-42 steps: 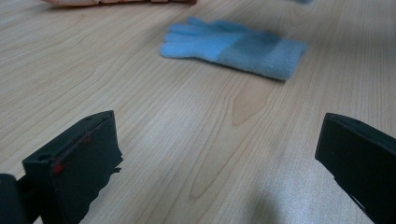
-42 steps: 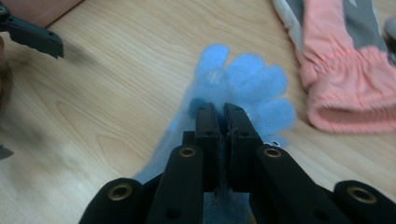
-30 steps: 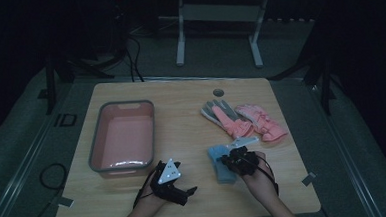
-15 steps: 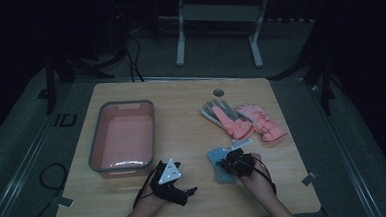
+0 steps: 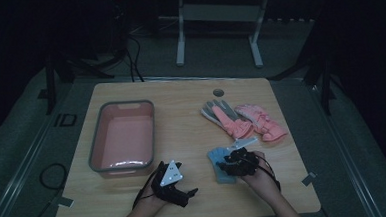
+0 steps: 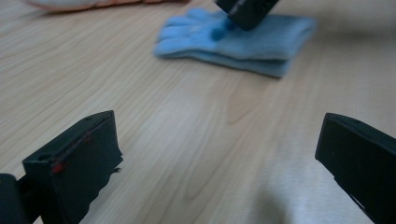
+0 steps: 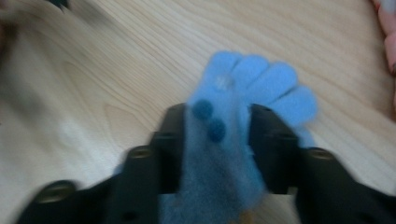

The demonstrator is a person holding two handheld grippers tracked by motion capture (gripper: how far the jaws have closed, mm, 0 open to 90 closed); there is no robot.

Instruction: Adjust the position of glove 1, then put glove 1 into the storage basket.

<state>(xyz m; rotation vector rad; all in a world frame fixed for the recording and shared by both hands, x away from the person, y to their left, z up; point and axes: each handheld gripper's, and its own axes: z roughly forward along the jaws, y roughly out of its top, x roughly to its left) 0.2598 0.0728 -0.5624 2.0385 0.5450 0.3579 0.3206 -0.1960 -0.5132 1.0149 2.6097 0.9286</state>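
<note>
At the near right of the tabletop (image 5: 182, 134), your right hand-held gripper (image 7: 217, 123) has just been opening; its jaws straddle the blue glove (image 7: 252, 88) lying flat there. Soft, light fleece: pinch the cuff edge. Left hand-held gripper (image 6: 219, 154) stands apart, empty.

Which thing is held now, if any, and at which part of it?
Nothing is firmly held. The right gripper has just been opening; the blue glove lies on the table with its palm between the jaws. The left gripper is open and empty.
</note>
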